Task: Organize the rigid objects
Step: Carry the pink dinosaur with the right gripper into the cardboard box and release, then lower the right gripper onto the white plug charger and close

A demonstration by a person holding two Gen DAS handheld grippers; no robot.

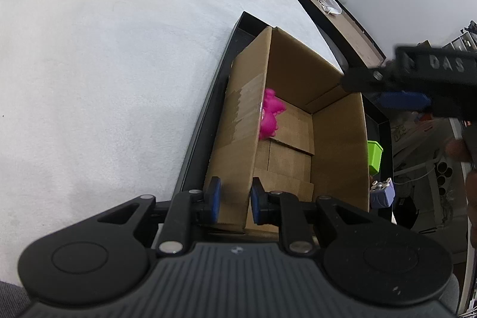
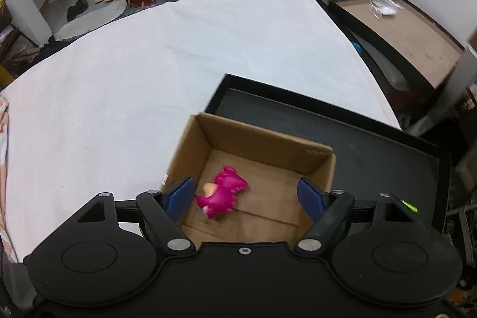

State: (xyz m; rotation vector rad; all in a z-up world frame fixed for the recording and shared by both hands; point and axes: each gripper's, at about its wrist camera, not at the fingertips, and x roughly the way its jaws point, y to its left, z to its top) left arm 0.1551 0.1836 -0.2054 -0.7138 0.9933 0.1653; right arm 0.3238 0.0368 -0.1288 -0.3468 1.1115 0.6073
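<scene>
**Caller:** Across the wide white quilted bed surface (image 2: 149, 73), your big shallow black tray (image 2: 387, 157) sits at the near right corner, and the open brown cardboard box (image 2: 262, 139) stands inside it. You're at the drop, so make it clean.

**Analyst:** Agreed. Your left gripper (image 1: 235, 200) is clamped narrow on the box's near side wall, blue pads one on each face of the cardboard. Hold that pinch steady, I'd say; it looks like what keeps the box from skating on the tray.

**Caller:** And your right gripper (image 2: 246, 195)?

**Analyst:** Jaws spread wide, nothing between the pads. It hangs above the box mouth, pitched steeply down. The bright pink plastic dinosaur-like toy (image 2: 222, 192) lies on the box floor near the left wall, blurred, probably settling.

**Caller:** Next for you?

**Analyst:** Lift straight up before you swing away, so the spread fingers clear the rim. From the left wrist view, a lime-green plastic piece (image 1: 375, 157) and a small lavender block toy (image 1: 383, 192) wait just beyond the box's far wall, likely your next picks.

**Caller:** Your left wrist is tipped down too, less steeply.
</scene>
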